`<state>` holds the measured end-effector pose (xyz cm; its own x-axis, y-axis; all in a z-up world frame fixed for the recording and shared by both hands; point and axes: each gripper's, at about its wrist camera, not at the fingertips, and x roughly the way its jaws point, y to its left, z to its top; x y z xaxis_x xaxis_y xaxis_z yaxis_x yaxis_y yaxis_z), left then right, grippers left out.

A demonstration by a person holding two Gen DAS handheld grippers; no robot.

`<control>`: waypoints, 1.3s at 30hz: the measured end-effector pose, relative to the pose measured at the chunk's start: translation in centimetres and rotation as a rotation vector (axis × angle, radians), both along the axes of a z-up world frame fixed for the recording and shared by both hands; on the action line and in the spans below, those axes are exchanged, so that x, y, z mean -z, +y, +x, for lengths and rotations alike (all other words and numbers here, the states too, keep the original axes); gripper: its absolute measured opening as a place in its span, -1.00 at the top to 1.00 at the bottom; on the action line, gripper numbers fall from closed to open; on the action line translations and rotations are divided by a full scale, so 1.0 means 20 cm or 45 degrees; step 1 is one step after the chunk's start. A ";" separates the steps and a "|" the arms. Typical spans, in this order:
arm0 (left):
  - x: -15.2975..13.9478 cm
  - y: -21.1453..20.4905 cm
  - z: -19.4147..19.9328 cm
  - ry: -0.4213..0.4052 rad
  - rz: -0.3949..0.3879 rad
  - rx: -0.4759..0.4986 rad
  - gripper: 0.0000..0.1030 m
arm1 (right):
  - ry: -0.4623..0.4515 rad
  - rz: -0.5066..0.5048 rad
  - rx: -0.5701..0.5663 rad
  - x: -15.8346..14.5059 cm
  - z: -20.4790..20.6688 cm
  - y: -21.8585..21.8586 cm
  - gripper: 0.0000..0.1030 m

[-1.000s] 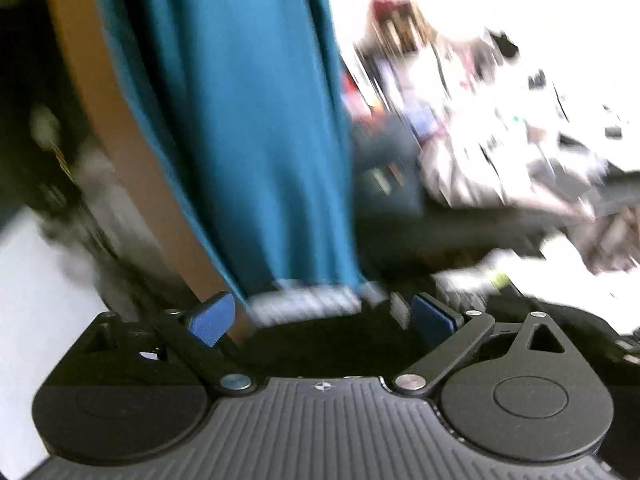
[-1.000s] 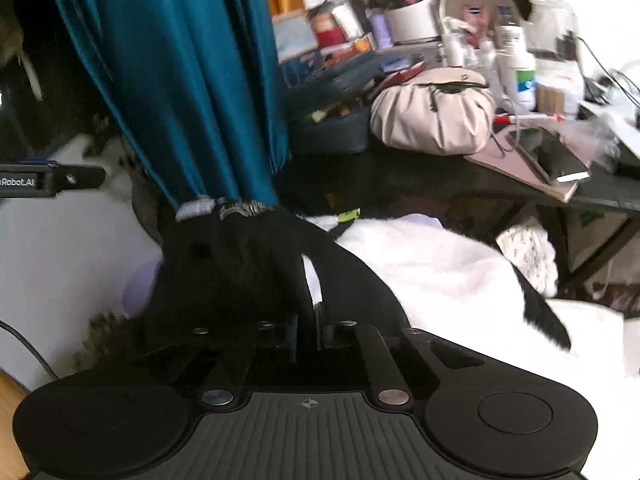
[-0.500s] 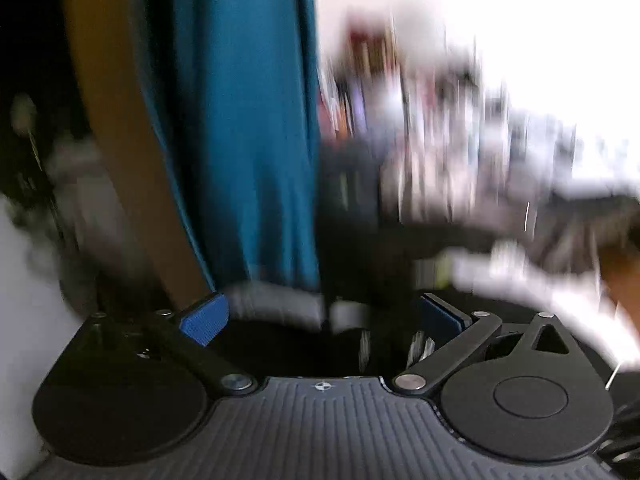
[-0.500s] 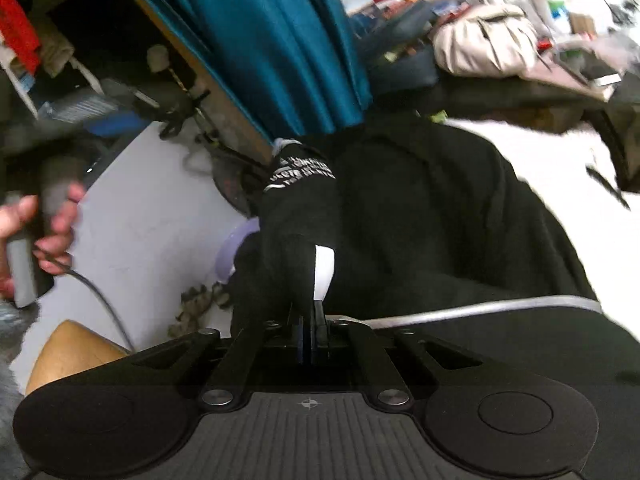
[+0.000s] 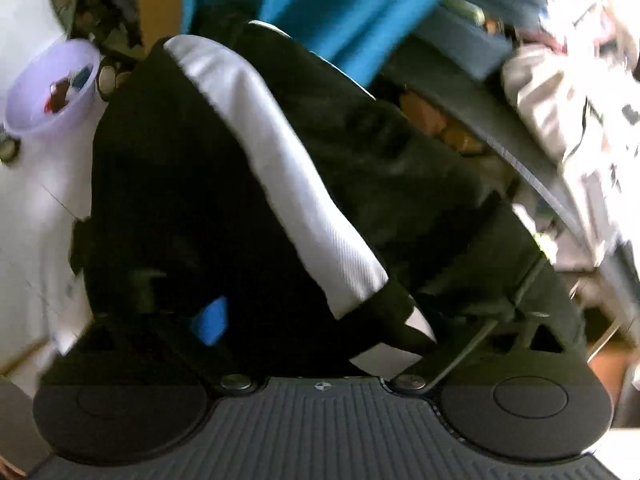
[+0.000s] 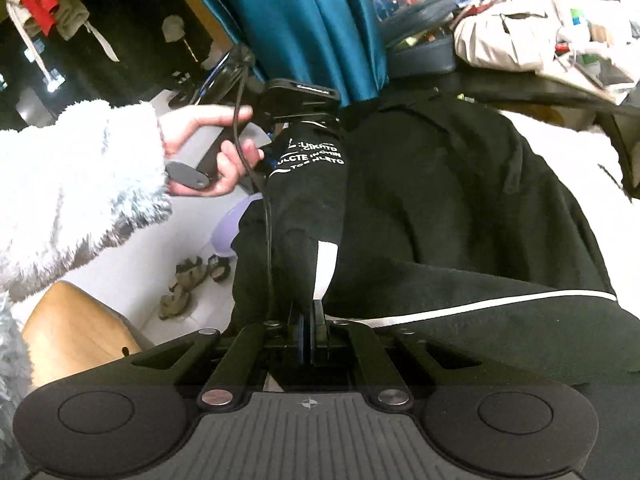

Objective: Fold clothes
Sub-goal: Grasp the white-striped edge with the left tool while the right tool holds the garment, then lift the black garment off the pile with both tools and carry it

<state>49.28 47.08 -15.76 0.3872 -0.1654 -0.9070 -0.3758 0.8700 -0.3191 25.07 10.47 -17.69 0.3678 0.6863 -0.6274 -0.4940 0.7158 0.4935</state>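
A black garment with white stripes (image 6: 460,208) lies spread over a white surface. My right gripper (image 6: 310,326) is shut on a black fold of it with white print and holds that fold up. In the left wrist view the same black garment (image 5: 168,184) with a wide white stripe (image 5: 280,168) fills the frame and drapes over my left gripper (image 5: 320,320). One blue pad (image 5: 210,320) shows at the left; the jaws stand wide apart with cloth lying between them. The left gripper's handle (image 6: 224,148) shows in the right wrist view, held by a hand.
A teal curtain (image 6: 304,20) hangs behind the garment. A cluttered dark desk (image 6: 520,84) with a beige bag (image 6: 508,36) stands at the right. A lilac tub (image 5: 52,92) sits on the white floor at the left. A wooden chair (image 6: 76,332) is near left.
My left gripper has swung down from the curtain onto the black garment, still open. My right gripper has kept its hold on the fold and shifted slightly.
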 end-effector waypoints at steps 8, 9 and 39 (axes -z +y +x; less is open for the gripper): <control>-0.39 -0.01 -0.40 -0.218 0.260 0.013 0.77 | -0.123 0.128 0.414 -0.13 0.27 -0.30 -0.51; -0.44 0.01 -0.46 -0.254 0.262 0.004 0.77 | -0.125 0.103 0.432 -0.12 0.35 -0.30 -0.51; -0.75 -0.14 -1.45 -0.550 0.171 -0.138 0.77 | -0.275 -0.333 -0.008 0.04 1.14 0.51 -0.74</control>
<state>20.33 44.24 -0.73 0.7430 0.0046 -0.6693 -0.3241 0.8774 -0.3537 47.77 20.67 -18.52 0.5078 0.5151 -0.6905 -0.5718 0.8011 0.1770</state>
